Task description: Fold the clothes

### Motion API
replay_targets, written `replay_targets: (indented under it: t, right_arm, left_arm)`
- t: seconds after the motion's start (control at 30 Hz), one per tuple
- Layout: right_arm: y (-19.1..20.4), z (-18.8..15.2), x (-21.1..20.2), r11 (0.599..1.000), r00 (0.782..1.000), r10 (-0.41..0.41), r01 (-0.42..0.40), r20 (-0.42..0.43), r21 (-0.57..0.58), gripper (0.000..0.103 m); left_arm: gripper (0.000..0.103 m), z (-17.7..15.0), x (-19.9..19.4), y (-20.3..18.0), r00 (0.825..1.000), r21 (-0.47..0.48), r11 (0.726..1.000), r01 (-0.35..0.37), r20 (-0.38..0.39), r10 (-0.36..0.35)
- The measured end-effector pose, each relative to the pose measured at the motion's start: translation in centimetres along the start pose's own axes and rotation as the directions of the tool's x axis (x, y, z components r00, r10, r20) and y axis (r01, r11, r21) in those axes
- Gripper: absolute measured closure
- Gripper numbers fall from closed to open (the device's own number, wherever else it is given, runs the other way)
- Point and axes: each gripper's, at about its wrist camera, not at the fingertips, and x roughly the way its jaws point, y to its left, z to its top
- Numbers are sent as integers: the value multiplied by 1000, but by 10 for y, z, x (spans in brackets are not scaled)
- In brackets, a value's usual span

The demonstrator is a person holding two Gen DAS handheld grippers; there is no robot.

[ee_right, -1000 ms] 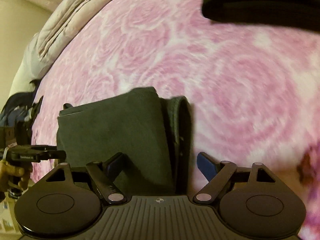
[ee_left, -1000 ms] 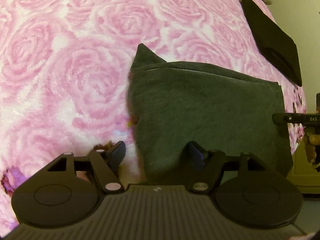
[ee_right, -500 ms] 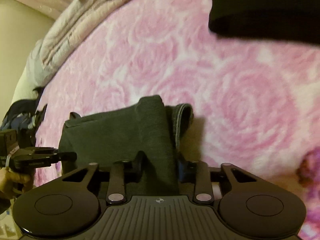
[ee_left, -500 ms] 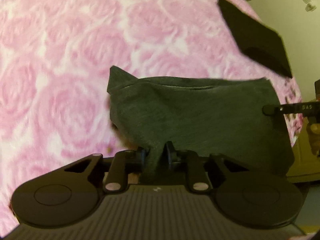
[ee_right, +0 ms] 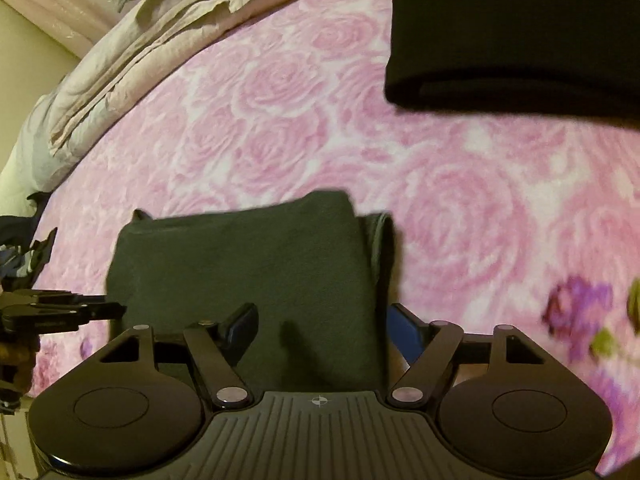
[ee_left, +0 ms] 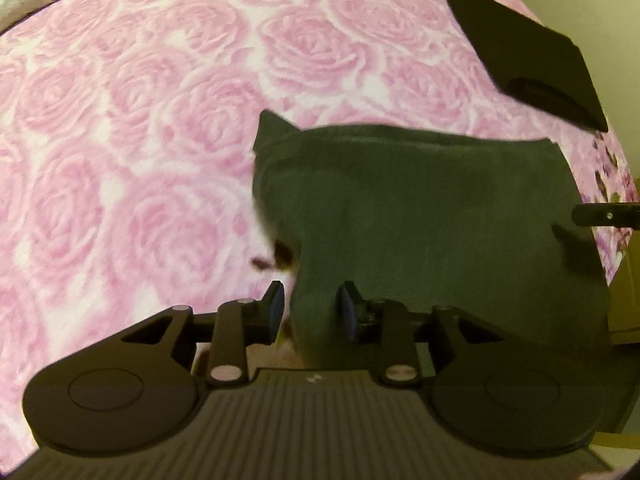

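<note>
1. Left wrist view: the left gripper pointed steeply down at a dark grey folded garment lying on a pink rose-patterned bedspread. Its jaws were opening. A pulled-up ridge of the garment's near-left corner stood between the blue pads, but a gap showed at the left pad, so the cloth looked released, not clenched.
2. In the same view, a small peak of cloth stuck up at the garment's far-left corner, toward 11 o'clock. A black folded garment lay well apart at 1 o'clock, and the tip of the other gripper showed at 3 o'clock.
3. Right wrist view: the right gripper had its jaws opening and standing wide. The grey garment's near edge lay between them, with no pad pressing on it, so it was let go.
4. In that view, an under layer poked out along the garment's right side at about 1 o'clock. The black folded garment sat at 1 o'clock near the far edge, and rumpled pale bedding lay at 10 o'clock.
5. Risk, as a judgement: the ridge left by the left pads may stay raised and spoil the flat fold. If either gripper lifts away while cloth catches on a pad, the top layer could drag open.
6. The protruding layer and the corner peak suggest an uneven stack; pressing it without tucking them could set the fold crooked.
</note>
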Motion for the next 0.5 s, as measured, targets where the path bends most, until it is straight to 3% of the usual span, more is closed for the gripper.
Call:
replay_targets:
  t: [0.13, 0.5]
  right_arm:
    - [19, -14, -10, 998, 998, -52, 52, 17, -20, 29]
    - [35, -28, -23, 995, 995, -95, 95, 16, -15, 29]
  left_arm:
    - [77, -11, -9, 0, 1000, 10, 1000, -6, -11, 6]
    - [77, -30, -23, 5, 1000, 37, 999, 3, -9, -3]
